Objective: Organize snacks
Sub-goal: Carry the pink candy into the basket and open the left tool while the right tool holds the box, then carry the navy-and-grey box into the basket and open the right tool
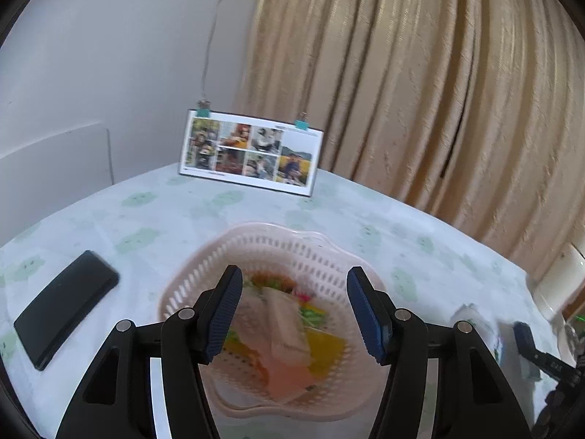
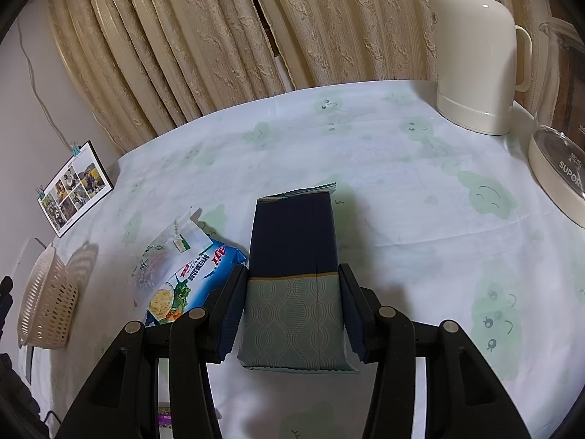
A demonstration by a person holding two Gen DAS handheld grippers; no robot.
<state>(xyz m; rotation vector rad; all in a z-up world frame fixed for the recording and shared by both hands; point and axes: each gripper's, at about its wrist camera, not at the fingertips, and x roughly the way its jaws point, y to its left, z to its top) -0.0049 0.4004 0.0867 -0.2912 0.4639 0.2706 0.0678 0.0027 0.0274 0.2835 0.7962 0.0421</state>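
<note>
From the left wrist, the left hand-held gripper (image 1: 294, 312) hangs spread wide and empty over the pink slotted basket (image 1: 310, 252), where several snack packets (image 1: 285, 329) lie piled, blurred. A black phone (image 1: 65, 307) rests on the surface (image 1: 182, 212) to its left.

From the right wrist, the right hand-held gripper (image 2: 292, 307) pinches a navy-and-grey snack pack (image 2: 294, 278); a blue noodle packet (image 2: 182, 285) lies just beside it, the cream kettle (image 2: 479, 62) well apart.

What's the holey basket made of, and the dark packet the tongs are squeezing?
The basket looks like pale pink moulded plastic: stiff walls with even rows of slots. The dark packet in the right tongs looks like printed plastic film, matte with crimped zigzag ends; foil lining can't be told.
</note>
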